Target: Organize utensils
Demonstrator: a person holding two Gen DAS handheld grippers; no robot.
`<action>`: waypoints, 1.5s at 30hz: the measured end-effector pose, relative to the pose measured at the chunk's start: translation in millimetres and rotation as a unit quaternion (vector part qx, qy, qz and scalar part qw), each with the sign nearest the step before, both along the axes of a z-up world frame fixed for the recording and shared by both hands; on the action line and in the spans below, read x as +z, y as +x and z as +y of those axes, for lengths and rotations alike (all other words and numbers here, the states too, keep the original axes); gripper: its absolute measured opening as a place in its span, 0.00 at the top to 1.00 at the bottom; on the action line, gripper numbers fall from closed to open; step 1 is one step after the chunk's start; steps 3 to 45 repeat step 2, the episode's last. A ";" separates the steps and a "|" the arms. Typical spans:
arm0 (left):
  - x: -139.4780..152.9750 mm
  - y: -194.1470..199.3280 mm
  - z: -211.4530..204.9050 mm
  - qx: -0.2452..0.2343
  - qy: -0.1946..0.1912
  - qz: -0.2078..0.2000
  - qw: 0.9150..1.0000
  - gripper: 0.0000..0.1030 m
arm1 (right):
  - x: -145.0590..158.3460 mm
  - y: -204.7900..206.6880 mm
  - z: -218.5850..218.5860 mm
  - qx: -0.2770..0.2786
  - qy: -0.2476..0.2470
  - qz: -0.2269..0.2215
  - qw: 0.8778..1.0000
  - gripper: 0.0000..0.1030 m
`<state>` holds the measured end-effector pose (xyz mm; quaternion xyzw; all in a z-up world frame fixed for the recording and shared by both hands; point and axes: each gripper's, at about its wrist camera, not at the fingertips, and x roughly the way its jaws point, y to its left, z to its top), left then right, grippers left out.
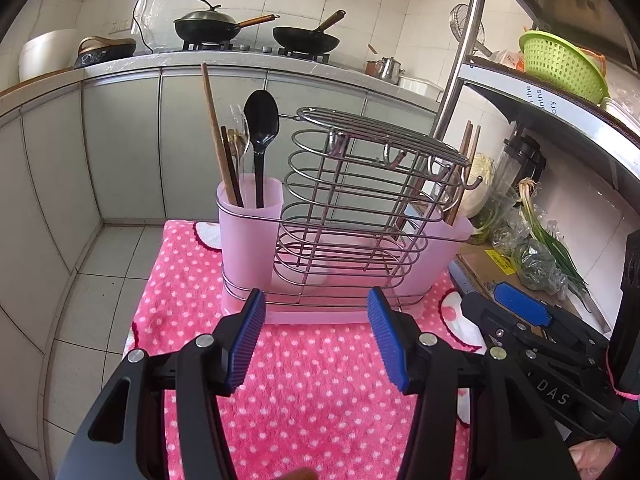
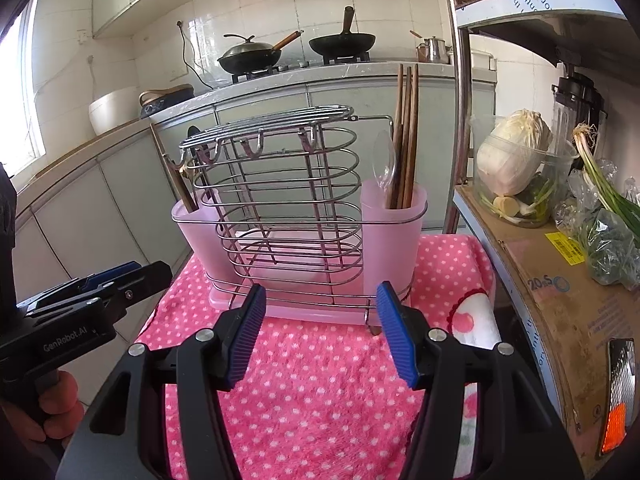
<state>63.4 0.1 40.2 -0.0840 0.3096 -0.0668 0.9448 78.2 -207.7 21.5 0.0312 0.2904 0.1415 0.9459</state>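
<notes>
Hovering over the pink dotted towel (image 1: 320, 392), the left tongs (image 1: 316, 340) and right tongs (image 2: 320, 334) both gape apart, gripping nothing. Just beyond stands the wire rack (image 1: 360, 216) with two pink cups: black spoon (image 1: 261, 128) in the left cup (image 1: 248, 236), chopsticks (image 2: 406, 136) in the right cup (image 2: 394, 248).

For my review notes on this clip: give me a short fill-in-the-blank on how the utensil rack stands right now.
1. The black spoon stands in the rack's ____ pink cup.
2. The wire rack rests on a pink cloth with white ____.
3. Both the left gripper and the right gripper hold ____.
4. Beside the clear spoon, the right pink cup holds wooden ____.

Missing words: left; dots; nothing; chopsticks
</notes>
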 end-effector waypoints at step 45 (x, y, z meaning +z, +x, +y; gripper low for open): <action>-1.9 2.9 3.2 0.004 -0.002 0.005 1.000 0.49 | -1.2 1.8 -2.1 -0.002 0.001 0.002 1.000 0.44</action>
